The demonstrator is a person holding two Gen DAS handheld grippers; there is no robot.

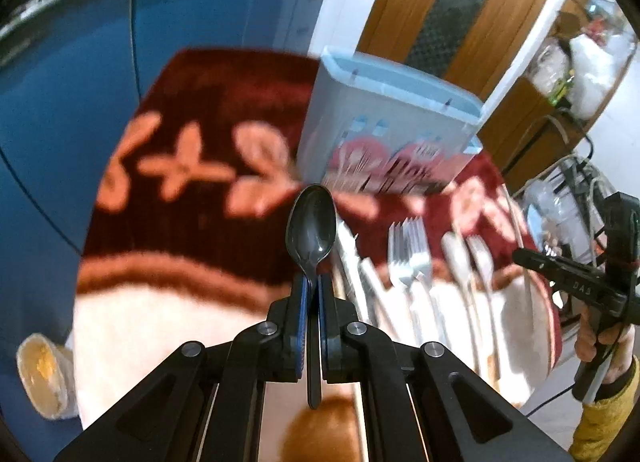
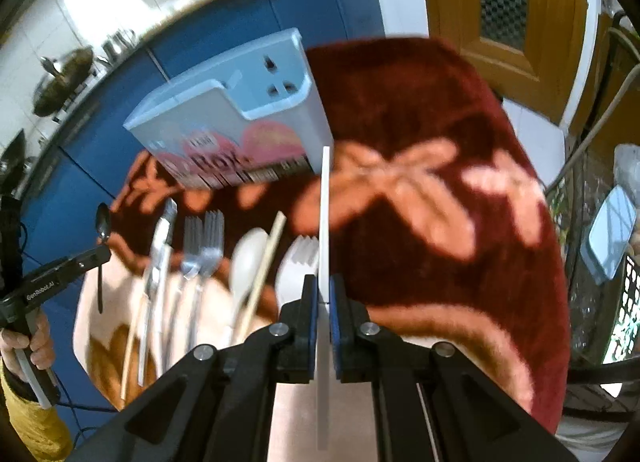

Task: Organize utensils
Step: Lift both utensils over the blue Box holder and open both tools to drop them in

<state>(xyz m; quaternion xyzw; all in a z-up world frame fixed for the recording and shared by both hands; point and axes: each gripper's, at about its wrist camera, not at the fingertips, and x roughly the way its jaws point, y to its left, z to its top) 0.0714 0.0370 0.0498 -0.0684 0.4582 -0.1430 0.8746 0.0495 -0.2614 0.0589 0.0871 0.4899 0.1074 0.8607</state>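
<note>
we see a dark red blanket [image 2: 420, 101] with pale flower shapes covering the desk. near its far edge stands a pale blue utensil holder box [image 2: 240, 109], empty as far as we can tell. in front of it lies a row of cutlery: a knife [image 2: 162, 246], two metal forks [image 2: 204, 242], a white spoon [image 2: 246, 258], a chopstick [image 2: 266, 262] and a white plastic fork [image 2: 298, 266]. the left tongs [image 1: 311, 282] are clenched on the neck of a black plastic spoon [image 1: 311, 227], bowl pointing forward, above the blanket. the right tongs [image 2: 323, 286] clamp a thin white flat utensil [image 2: 325, 213] edge-on, just right of the row; we cannot tell what kind it is.
</note>
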